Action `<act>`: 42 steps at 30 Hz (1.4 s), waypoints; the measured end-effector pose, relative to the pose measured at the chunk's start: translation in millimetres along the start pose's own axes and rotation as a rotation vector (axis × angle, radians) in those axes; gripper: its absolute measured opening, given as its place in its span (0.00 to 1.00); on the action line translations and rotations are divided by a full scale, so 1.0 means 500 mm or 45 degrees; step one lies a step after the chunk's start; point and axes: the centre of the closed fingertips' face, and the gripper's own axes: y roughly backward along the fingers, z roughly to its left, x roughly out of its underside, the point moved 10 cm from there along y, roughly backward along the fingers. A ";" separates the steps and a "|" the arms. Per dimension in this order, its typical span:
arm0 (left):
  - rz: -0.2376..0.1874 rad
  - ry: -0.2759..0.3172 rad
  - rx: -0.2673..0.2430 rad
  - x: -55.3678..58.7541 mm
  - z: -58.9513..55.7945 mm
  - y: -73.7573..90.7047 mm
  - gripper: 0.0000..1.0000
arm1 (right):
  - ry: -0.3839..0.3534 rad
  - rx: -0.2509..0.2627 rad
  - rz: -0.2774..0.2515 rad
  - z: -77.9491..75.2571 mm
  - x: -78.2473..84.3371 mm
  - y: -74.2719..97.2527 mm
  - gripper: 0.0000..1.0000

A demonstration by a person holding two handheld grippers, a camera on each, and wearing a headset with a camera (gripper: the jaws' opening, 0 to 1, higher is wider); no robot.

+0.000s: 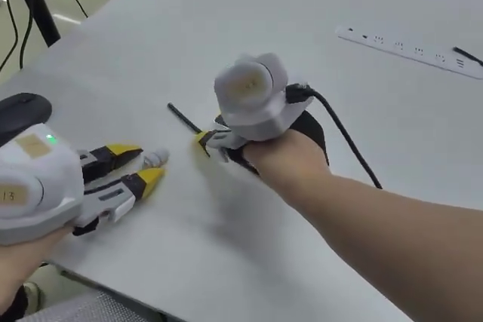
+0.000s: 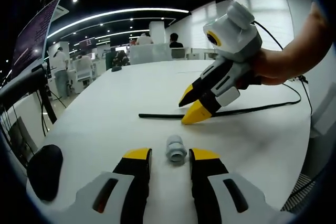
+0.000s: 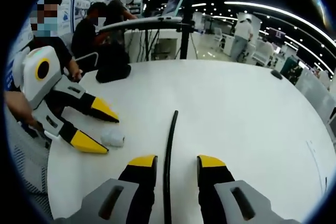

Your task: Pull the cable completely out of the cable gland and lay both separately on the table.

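Close to the near edge of the white table [image 1: 226, 254], toward its left corner, I hold my left claw [image 1: 145, 162] low, its yellow-tipped jaws parted and gripping nothing. The small pale cable gland [image 2: 176, 149] lies on its side on the surface just ahead of the tips, in line with the gap, and touches neither jaw as far as I can see. A little farther in from that edge and to the right, my right claw [image 3: 176, 161] points down at the surface, its jaws likewise wide apart. The thin black cable [image 3: 171, 129] lies flat and runs through that gap, nearer the left-hand jaw in the right gripper view. I cannot tell whether a jaw touches it, but they are not closed on it. The cable's free end reaches on toward the middle of the table. Cable and gland lie apart, with bare surface between them. By the left edge sits a black rounded thing [image 2: 44, 171]. Far off, along the right side toward the far edge, a white power strip [image 1: 411, 50] lies flat.
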 end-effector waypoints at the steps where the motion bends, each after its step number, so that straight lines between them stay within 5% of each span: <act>1: -0.004 -0.002 0.005 -0.002 0.000 0.001 0.35 | -0.003 0.006 -0.002 -0.002 0.004 0.006 0.31; 5: 0.008 -0.025 0.011 -0.009 -0.001 0.003 0.55 | -0.102 0.065 -0.011 -0.010 0.029 0.043 0.56; 9: 0.010 0.035 0.054 -0.025 -0.012 -0.003 1.00 | -0.097 0.122 0.054 -0.024 0.080 0.092 0.67; 10: 0.022 0.023 0.063 -0.029 -0.017 0.000 0.97 | -0.094 0.133 0.054 -0.026 0.091 0.105 0.67; 13: 0.049 -0.177 0.086 -0.059 -0.043 0.004 0.99 | -0.185 0.192 0.085 -0.037 0.148 0.175 0.77; 15: 0.062 -0.197 0.122 -0.070 -0.059 0.000 0.99 | -0.262 0.198 0.087 -0.041 0.176 0.207 0.86; 19: 0.023 -0.146 0.202 -0.104 -0.087 -0.014 0.99 | -0.344 0.281 0.126 -0.050 0.242 0.291 0.97; 23: 0.055 -0.123 0.313 -0.130 -0.097 -0.009 0.99 | -0.512 0.390 0.085 -0.058 0.284 0.385 0.99; 27: 0.021 -0.090 0.342 -0.183 -0.095 -0.006 0.99 | -0.654 0.475 0.046 -0.064 0.320 0.474 0.99; 31: -0.005 -0.104 0.352 -0.224 -0.117 -0.017 0.99 | -0.723 0.515 0.037 -0.052 0.353 0.539 0.99; 32: -0.025 -0.099 0.324 -0.233 -0.123 -0.019 0.99 | -0.720 0.524 0.018 -0.049 0.359 0.552 0.99; 34: -0.089 -0.119 0.285 -0.250 -0.135 -0.021 0.86 | -0.753 0.572 -0.124 -0.041 0.363 0.581 0.99; 37: -0.133 -0.067 0.351 -0.263 -0.194 -0.026 0.99 | -0.798 0.603 -0.140 -0.020 0.376 0.610 0.99; 42: -0.119 -0.071 0.346 -0.254 -0.245 -0.027 0.99 | -0.806 0.647 -0.118 -0.012 0.403 0.630 0.99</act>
